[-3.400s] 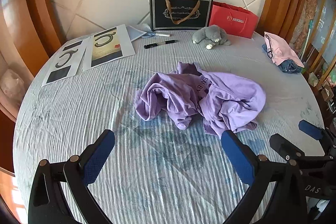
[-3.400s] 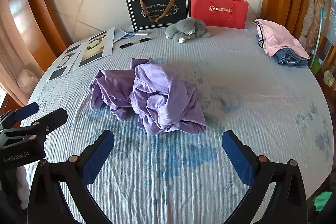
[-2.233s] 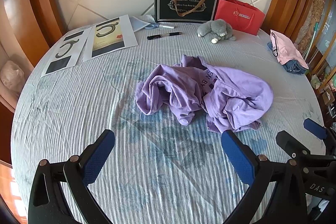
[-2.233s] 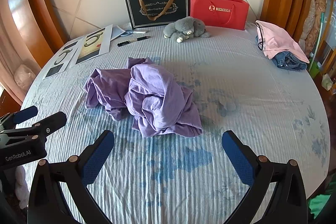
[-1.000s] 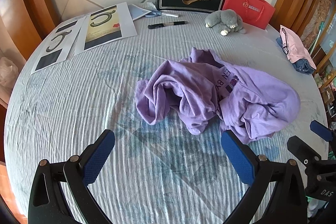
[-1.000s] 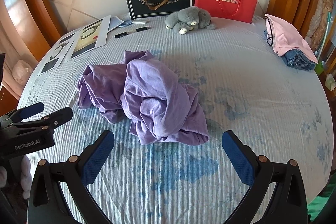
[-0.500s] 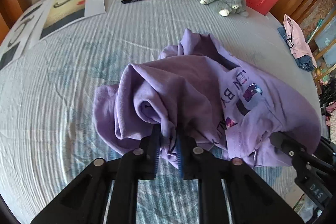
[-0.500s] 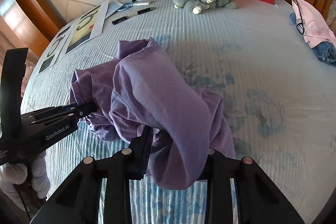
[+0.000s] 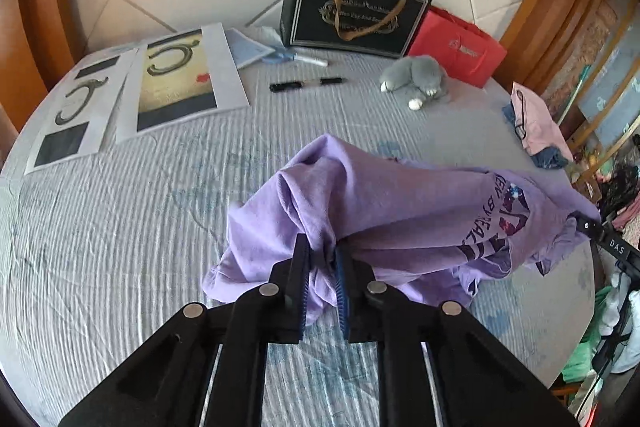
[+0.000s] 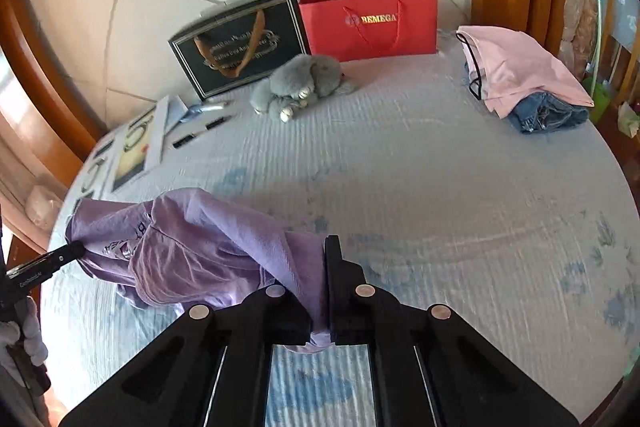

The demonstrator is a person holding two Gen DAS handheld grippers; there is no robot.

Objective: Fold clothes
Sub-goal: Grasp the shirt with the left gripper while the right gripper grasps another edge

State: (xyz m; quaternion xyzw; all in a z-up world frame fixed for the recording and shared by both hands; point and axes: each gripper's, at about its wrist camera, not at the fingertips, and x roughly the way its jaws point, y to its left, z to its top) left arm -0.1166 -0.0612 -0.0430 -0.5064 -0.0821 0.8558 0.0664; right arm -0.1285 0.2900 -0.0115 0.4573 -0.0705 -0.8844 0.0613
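Note:
A crumpled purple T-shirt [image 9: 384, 207] with dark printed lettering hangs stretched between my two grippers above the pale blue bedspread [image 9: 120, 235]. My left gripper [image 9: 322, 259] is shut on a bunched fold of the shirt at its left side. My right gripper [image 10: 320, 259] is shut on the shirt's other side [image 10: 224, 239]. The right gripper's tip also shows at the right edge of the left wrist view [image 9: 592, 227], and the left gripper's tip shows at the left of the right wrist view [image 10: 60, 259]. The shirt's lower folds still touch the bed.
At the back stand a black gift bag [image 9: 352, 13] and a red gift bag [image 10: 370, 21], with a grey plush toy [image 10: 300, 83], pens [image 9: 306, 85] and printed sheets [image 9: 180, 79] nearby. A folded pink top on jeans [image 10: 524, 79] lies at the right.
Both grippers went from open and apart from the shirt to shut on it. In the last half second they lifted the shirt and pulled it apart sideways.

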